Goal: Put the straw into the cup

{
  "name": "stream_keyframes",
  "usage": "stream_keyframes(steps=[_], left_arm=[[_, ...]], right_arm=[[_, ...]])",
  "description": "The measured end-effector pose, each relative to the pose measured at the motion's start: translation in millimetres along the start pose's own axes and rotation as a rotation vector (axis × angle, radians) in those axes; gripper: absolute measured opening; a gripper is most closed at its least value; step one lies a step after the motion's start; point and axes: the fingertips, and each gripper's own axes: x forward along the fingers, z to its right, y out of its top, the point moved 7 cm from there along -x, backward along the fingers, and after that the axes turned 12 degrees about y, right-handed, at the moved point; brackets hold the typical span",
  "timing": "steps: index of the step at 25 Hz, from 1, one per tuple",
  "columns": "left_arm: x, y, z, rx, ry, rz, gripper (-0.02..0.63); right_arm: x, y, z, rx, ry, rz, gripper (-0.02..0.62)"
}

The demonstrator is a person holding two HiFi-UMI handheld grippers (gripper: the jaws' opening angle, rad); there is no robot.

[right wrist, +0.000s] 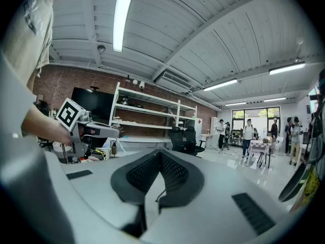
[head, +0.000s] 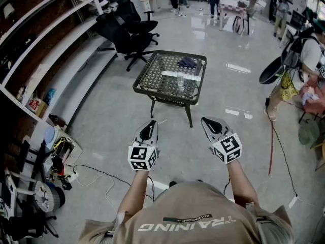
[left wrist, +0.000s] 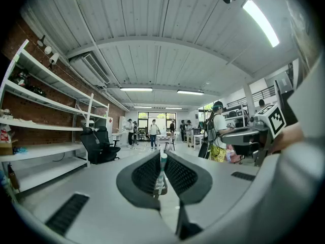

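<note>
A clear cup (head: 180, 80) stands upright on a small mesh-top table (head: 152, 80) some way ahead of me. I hold both grippers low over the floor, short of the table. My left gripper (head: 150, 126) is shut on a thin white straw (left wrist: 162, 162), which stands between the jaws and pokes past their tips (head: 161, 121). Through the narrow gap below it the far table and cup (left wrist: 159, 183) show faintly. My right gripper (head: 212, 124) is shut with nothing in it (right wrist: 160, 155). From the right gripper view, the left gripper (right wrist: 109, 131) is seen side-on.
A long white strip (head: 181, 75) and a dark blue bundle (head: 187, 62) also lie on the table. Black office chairs (head: 124, 29) stand at the back left by white shelves (head: 61, 60). A person (head: 304, 60) stands at the right, and cables (head: 96, 174) trail on the floor.
</note>
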Motion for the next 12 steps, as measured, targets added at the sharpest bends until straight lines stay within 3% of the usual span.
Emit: stream_keyframes(steps=[12], left_arm=[[25,0,0,-0.007,-0.031,0.011,0.037]], right_arm=[[4,-7,18,0.009,-0.026,-0.014,0.017]])
